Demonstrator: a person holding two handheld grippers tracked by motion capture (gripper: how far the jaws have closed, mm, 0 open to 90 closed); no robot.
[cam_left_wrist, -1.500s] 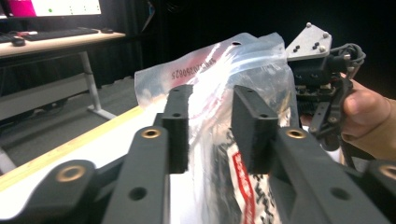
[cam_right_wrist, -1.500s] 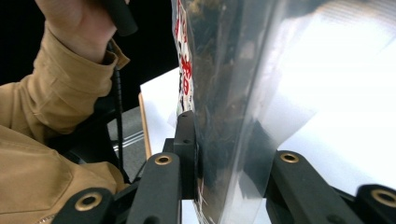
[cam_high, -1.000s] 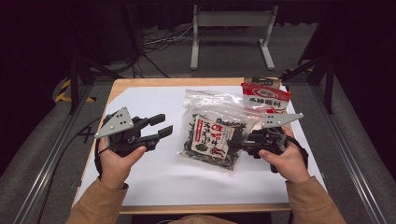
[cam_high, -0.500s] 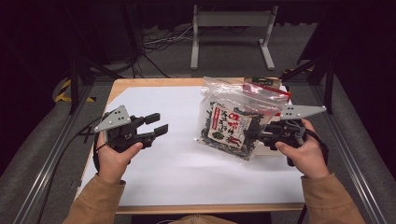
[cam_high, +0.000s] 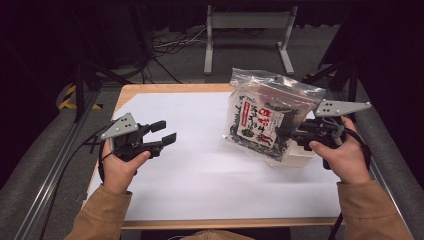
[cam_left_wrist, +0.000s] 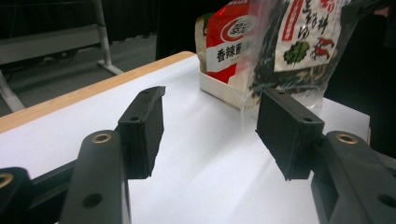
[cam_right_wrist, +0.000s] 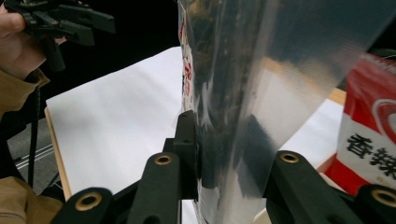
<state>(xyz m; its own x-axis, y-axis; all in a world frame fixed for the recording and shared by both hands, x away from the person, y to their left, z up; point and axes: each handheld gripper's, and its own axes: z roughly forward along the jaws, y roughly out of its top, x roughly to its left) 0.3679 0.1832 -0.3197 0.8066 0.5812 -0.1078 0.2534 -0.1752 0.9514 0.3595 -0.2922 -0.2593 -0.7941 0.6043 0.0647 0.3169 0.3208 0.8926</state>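
From above, high view: the right gripper (cam_high: 282, 134) sits at the right side of the table (cam_high: 175, 89), jaws clamped on the lower right edge of a clear plastic bag (cam_high: 265, 117) holding a printed seaweed packet. The bag is lifted clear of the white sheet (cam_high: 200, 165), tilted, top edge toward the far side of the table. A shallow white tray (cam_high: 299, 159) lies just beneath and behind it. The left gripper (cam_high: 162, 137) is well apart at the left side of the sheet, held just above it, jaws parted and empty, pointing right.

Left gripper view: both black pads (cam_left_wrist: 142, 128) stand wide apart with bare white sheet between them. Farther off, the bag (cam_left_wrist: 299, 46) hangs above the tray (cam_left_wrist: 219, 91); a red snack packet (cam_left_wrist: 224, 39) stands in the tray behind the bag.

Right gripper view: the jaws are closed on the bag (cam_right_wrist: 243, 93), plastic film pinched between the pads. The red snack packet (cam_right_wrist: 369, 135) shows at right. The left gripper (cam_right_wrist: 70, 21) and its hand (cam_right_wrist: 14, 42) appear at upper left.
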